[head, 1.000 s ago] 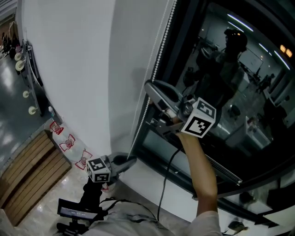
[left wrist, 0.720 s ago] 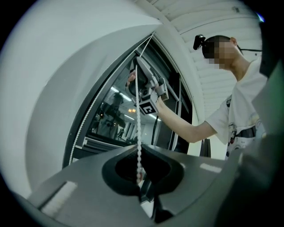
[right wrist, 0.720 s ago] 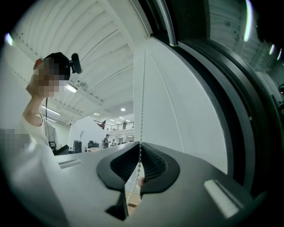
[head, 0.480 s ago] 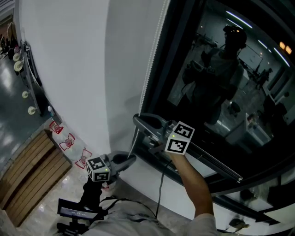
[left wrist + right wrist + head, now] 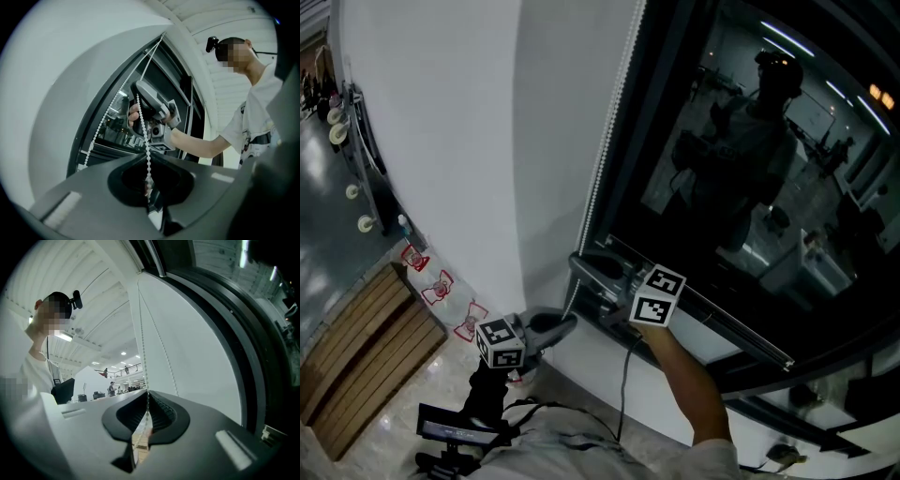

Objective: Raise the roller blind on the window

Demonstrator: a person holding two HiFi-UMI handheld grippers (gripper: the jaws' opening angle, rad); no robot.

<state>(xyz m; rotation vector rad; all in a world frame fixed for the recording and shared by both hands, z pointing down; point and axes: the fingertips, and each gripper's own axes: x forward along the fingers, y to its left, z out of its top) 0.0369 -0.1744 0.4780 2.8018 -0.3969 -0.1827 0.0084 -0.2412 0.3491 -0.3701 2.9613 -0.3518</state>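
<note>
Currently I log: left gripper [image 5: 148, 188], jaws clamped on the bead chain [image 5: 145, 136], low beside the window [image 5: 741, 187] frame. Right gripper [image 5: 147, 422], jaws nearly together, pinching the same chain just above.

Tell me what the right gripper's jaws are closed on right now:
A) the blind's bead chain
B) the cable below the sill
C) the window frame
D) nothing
A: in the right gripper view, the bead chain runs straight down into the right gripper, whose jaws are pinched together on it.
</note>
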